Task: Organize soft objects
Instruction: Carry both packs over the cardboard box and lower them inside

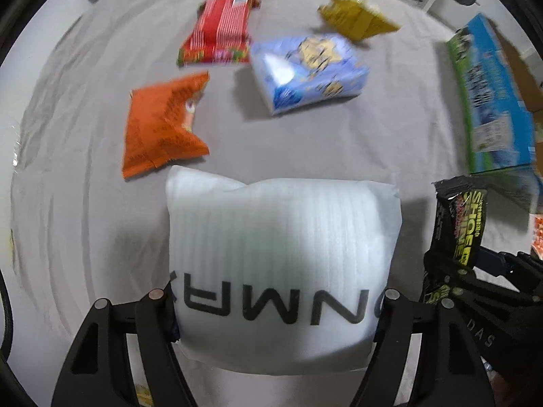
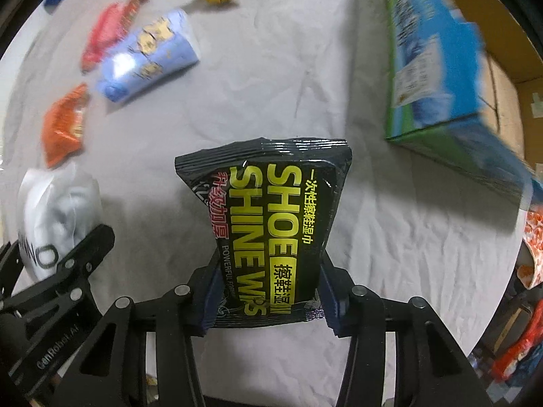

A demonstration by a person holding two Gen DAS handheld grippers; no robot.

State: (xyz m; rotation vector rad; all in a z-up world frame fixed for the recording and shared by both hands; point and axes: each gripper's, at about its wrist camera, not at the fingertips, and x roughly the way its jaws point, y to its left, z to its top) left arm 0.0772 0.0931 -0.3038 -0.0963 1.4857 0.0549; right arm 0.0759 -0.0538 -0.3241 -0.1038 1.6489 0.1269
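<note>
Left gripper clamps the white foam pouch at its lower sides, jaws about half open around its bulk; pouch fills 6 o'clock of the left wrist view. It looks light and squashy; a side grip should hold.

Right gripper pinches the black shoe-wipe pack near its bottom seam, jaws narrow and waisting the film. Glossy wrap, likely slippery; a grip below the seam seems safest.

Beyond, on the grey sheet: orange packet at 10 o'clock, blue tissue pack at 12, red packet and yellow packet farther. Blue-green carton at 2 o'clock crowds the right side.
</note>
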